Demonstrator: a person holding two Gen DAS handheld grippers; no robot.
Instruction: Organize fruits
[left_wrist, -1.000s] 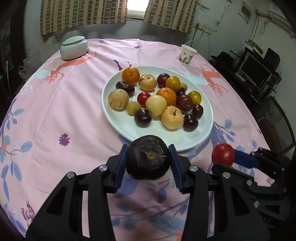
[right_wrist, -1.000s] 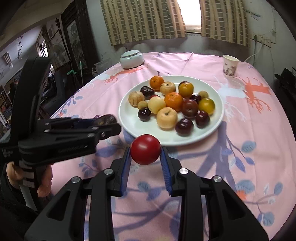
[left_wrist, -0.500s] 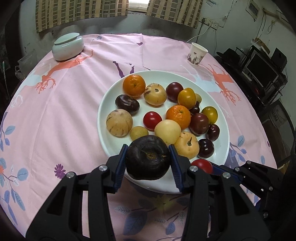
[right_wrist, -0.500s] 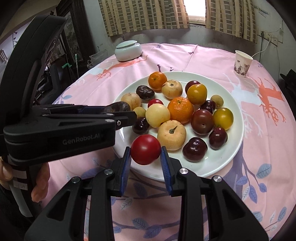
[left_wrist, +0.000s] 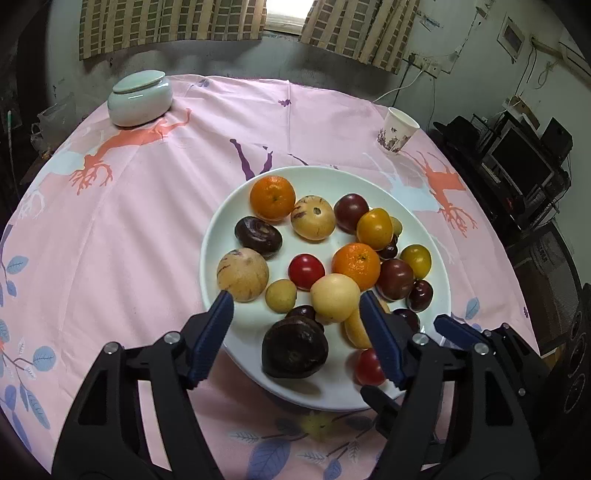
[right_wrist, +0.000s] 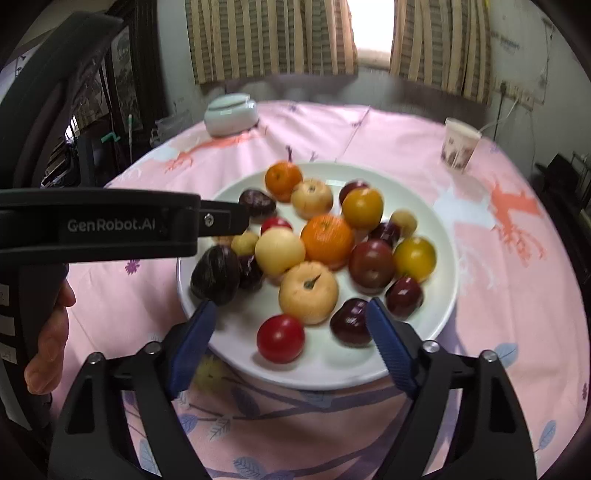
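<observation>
Both grippers have let go since half a second ago: the dark fruit (left_wrist: 294, 350) and the red tomato (right_wrist: 280, 343), then clamped between blue pads, now lie on the plate (left_wrist: 332, 395) near its front edge. The left gripper (left_wrist: 297, 334) hangs released, jaws spread wide to either side of the dark fruit and touching nothing. The right gripper (right_wrist: 286, 343) is likewise spread, the tomato loose between its fingers. In the right view the dark fruit sits at the plate's left rim beside a small plum (right_wrist: 251, 271). Behind them the plate carries oranges, yellow and dark tomatoes, and pale melons. A lidded jar (left_wrist: 140, 98) stands at the table's far left edge, a paper cup (left_wrist: 397, 133) at the far right.
</observation>
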